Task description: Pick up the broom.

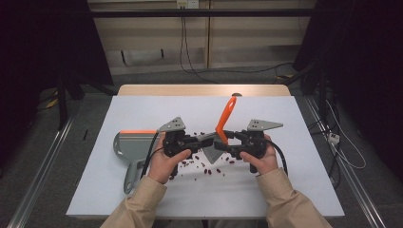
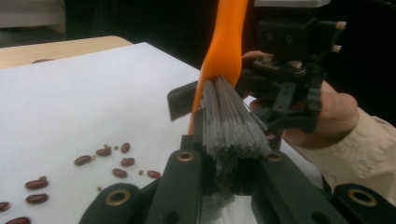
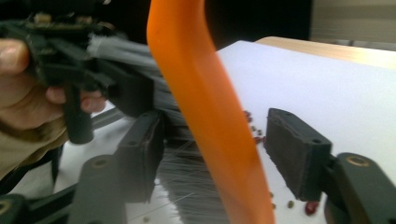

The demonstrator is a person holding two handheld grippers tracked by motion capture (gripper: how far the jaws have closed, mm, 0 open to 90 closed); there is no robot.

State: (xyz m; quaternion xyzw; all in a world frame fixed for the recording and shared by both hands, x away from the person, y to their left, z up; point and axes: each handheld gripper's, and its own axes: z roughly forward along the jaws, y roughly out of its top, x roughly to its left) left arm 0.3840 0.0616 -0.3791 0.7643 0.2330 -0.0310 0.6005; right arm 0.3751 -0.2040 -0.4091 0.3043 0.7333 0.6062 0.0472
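A brush with an orange handle and grey bristles stands tilted above the middle of the white sheet. My left gripper is shut on the bristle end; in the left gripper view its jaws clamp the bristles from both sides. My right gripper faces it from the right. In the right gripper view the handle rises between its jaws, with a gap to the right pad. Dark red beans lie scattered below both grippers.
A grey dustpan with an orange edge lies left of the left hand, its handle toward the front. The white sheet covers the wooden table. More beans lie loose near the left gripper.
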